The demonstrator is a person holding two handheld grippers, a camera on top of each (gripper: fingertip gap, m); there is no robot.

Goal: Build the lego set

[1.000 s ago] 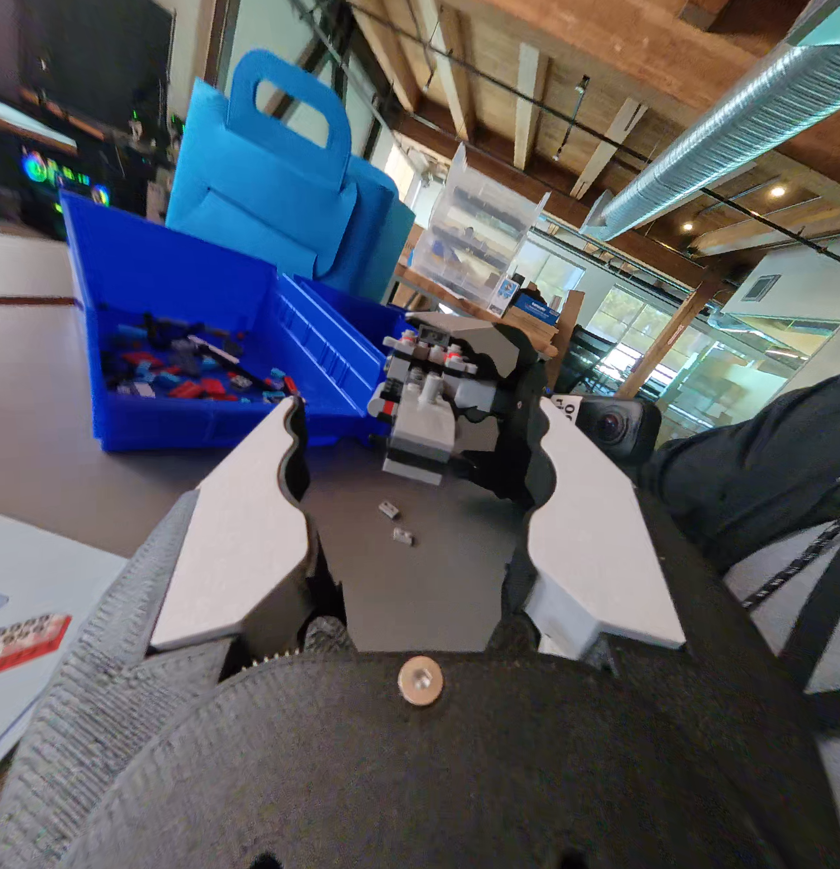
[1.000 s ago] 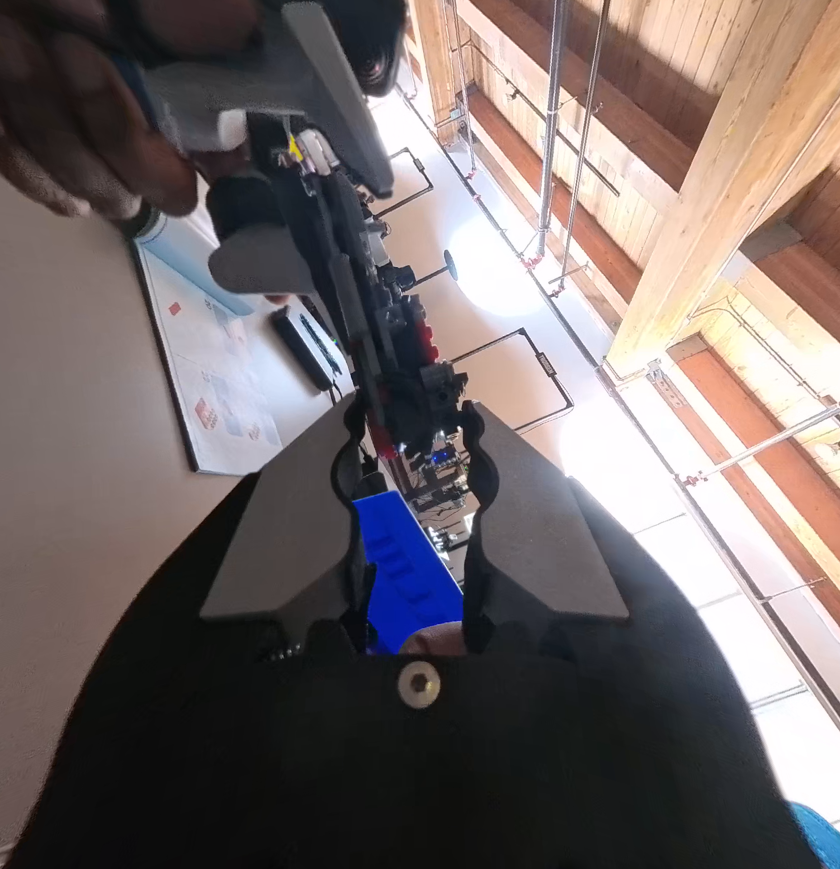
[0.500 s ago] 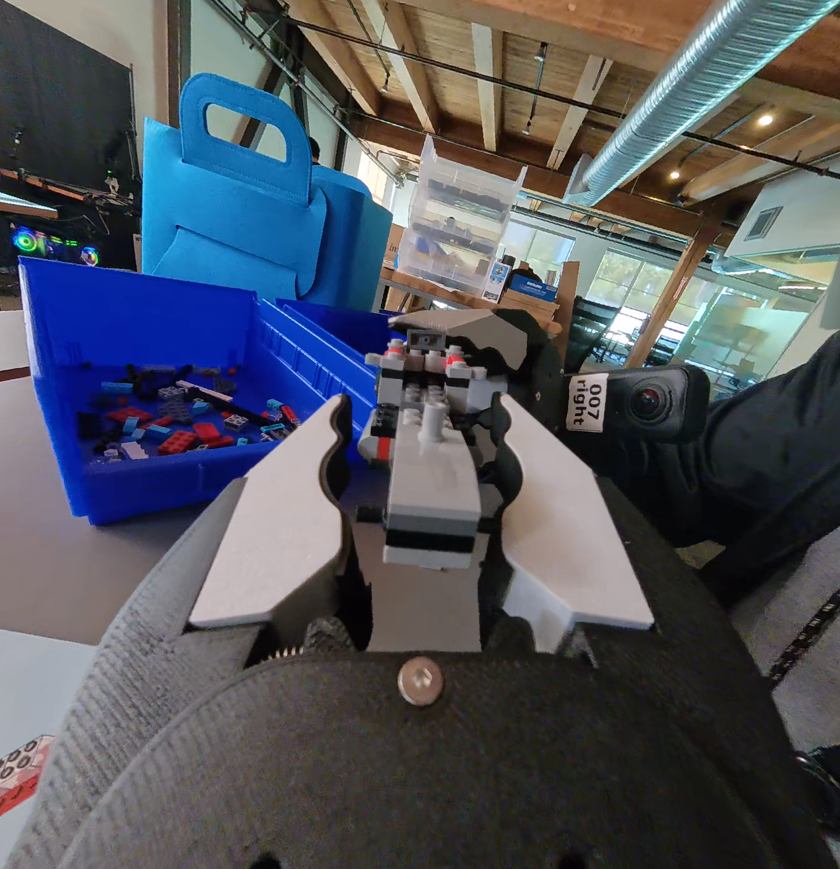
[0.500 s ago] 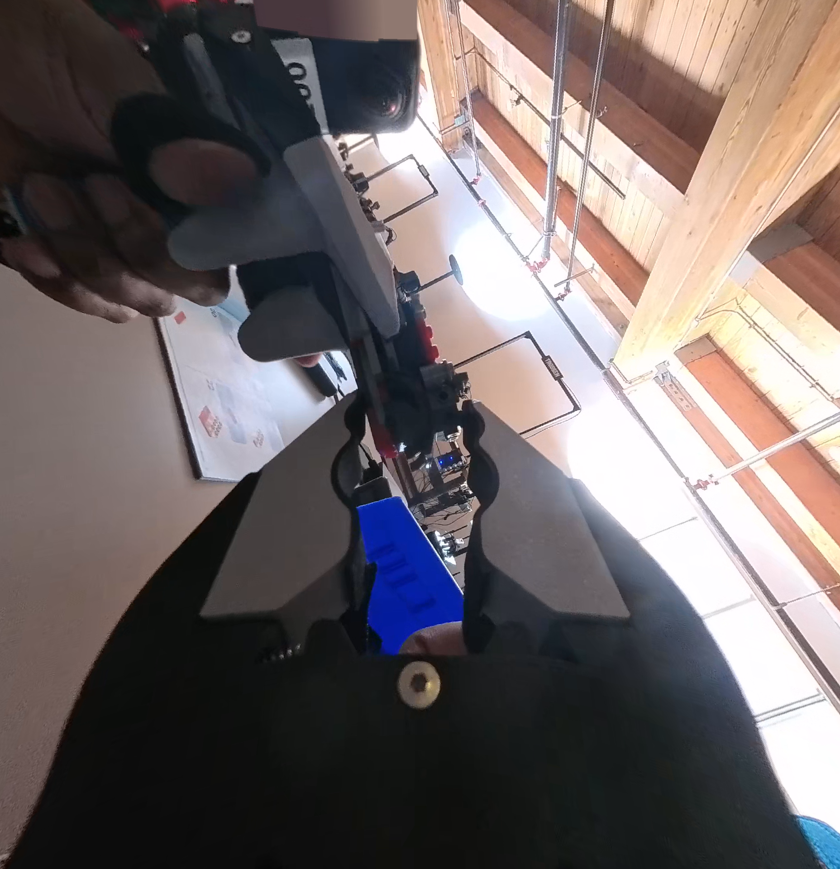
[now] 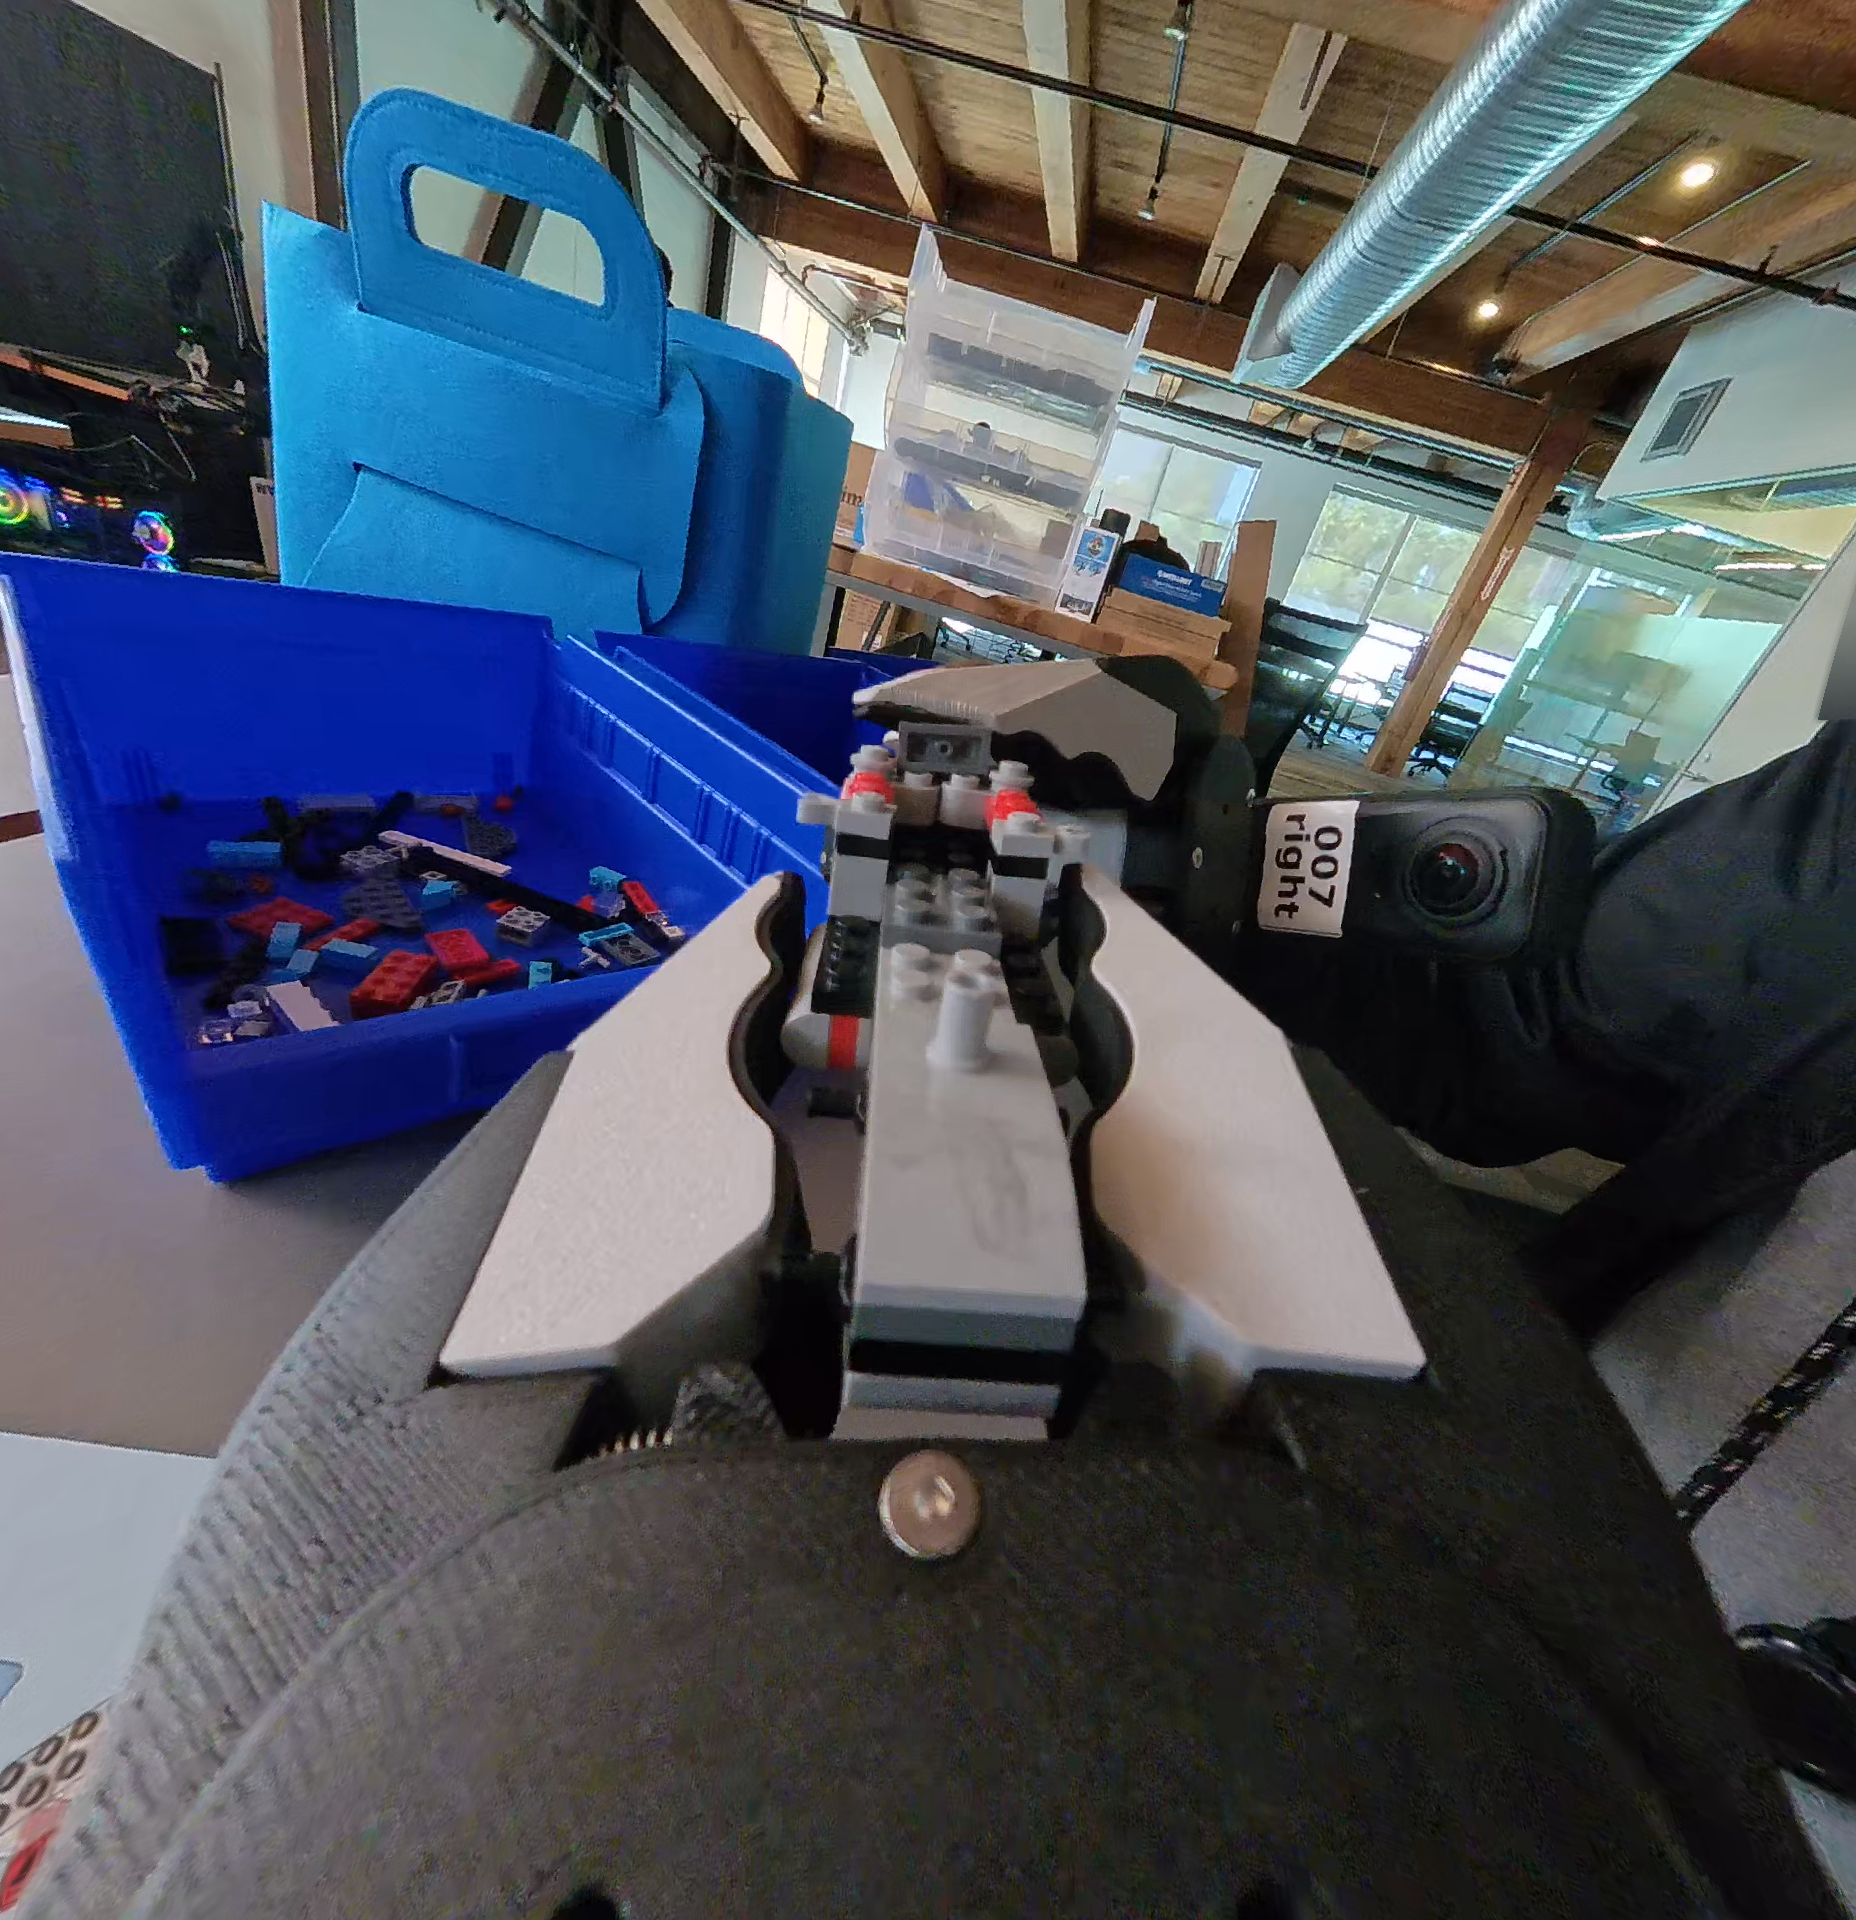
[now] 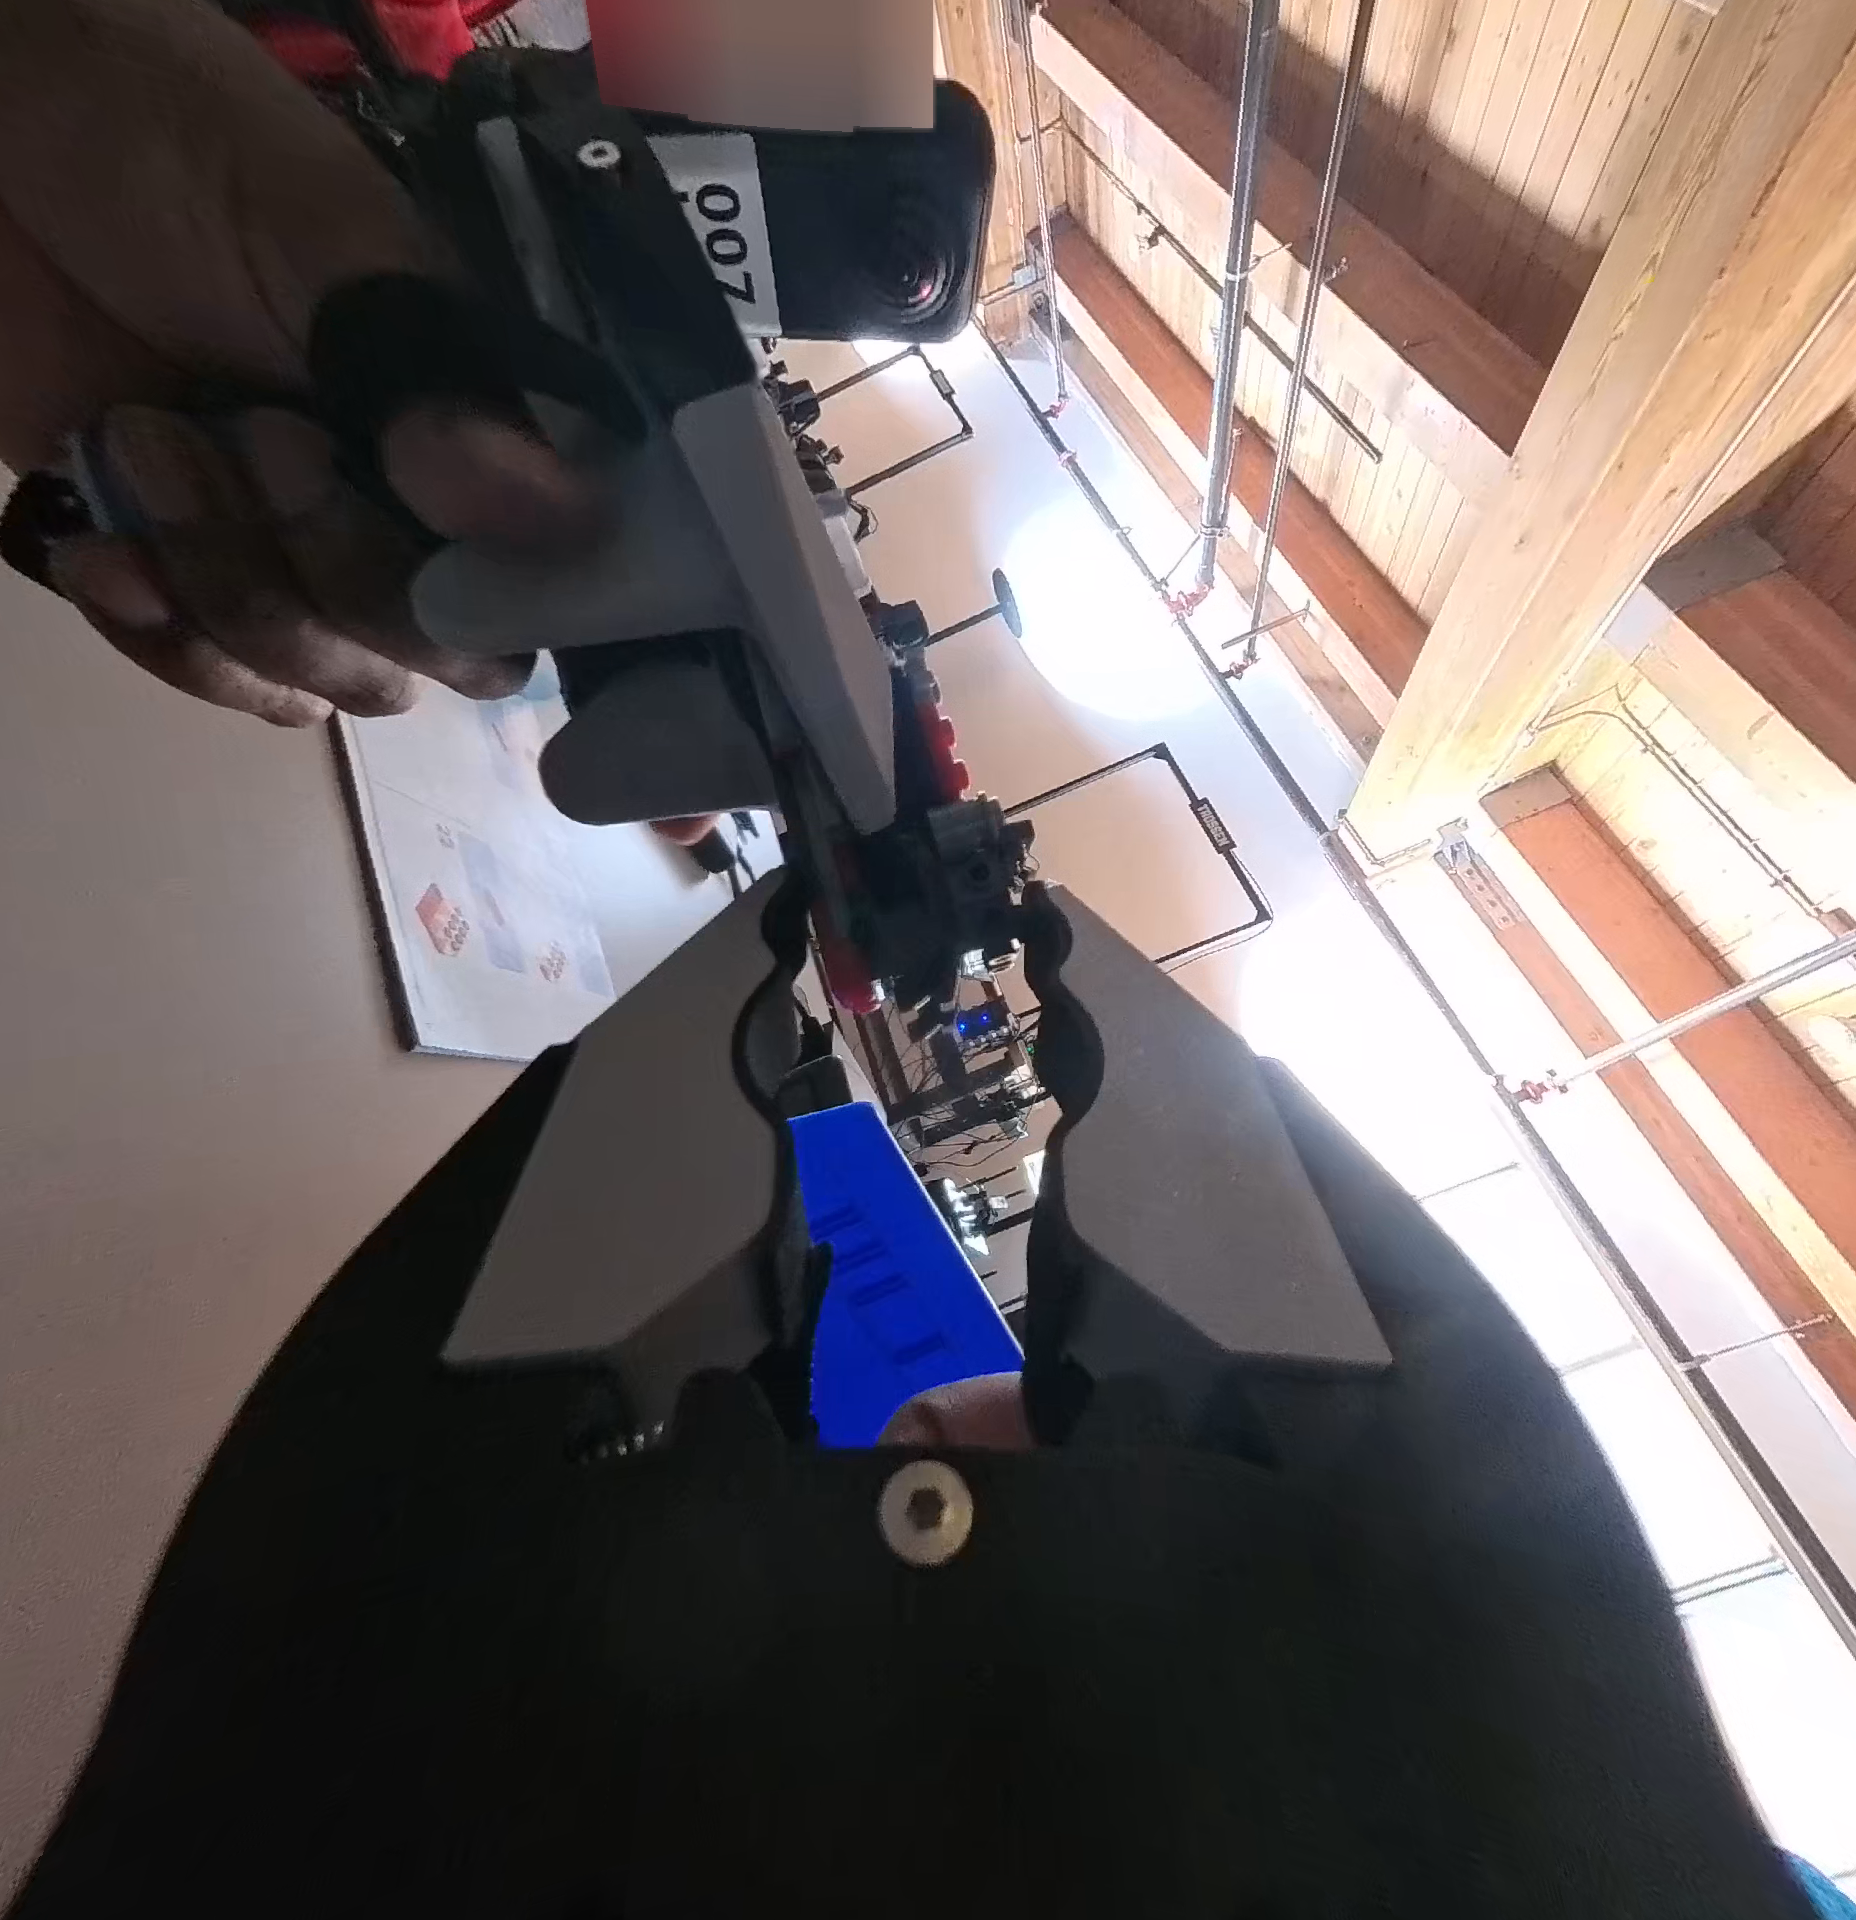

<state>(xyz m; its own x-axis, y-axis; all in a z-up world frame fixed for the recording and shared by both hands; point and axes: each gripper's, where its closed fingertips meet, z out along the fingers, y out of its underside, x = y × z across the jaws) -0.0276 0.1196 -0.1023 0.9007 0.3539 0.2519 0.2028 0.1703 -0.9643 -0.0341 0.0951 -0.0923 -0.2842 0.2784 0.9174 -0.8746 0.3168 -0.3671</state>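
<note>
Left gripper (image 5: 929,935) and right gripper (image 6: 908,914) face each other, both clamped.

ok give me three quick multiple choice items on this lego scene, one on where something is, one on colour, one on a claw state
1. Where do the loose lego pieces lie?
A. in the blue bin
B. on the booklet
C. in the felt bag

2. What colour is the felt bag?
A. red
B. light blue
C. green

3. How is the left claw set?
A. wide open and empty
B. closed around the lego model
C. out of view

Answers:
1 A: the pieces sit on the floor of the blue bin.
2 B: it is light blue.
3 B: its fingers flank the grey lego model closely on both sides.
</note>
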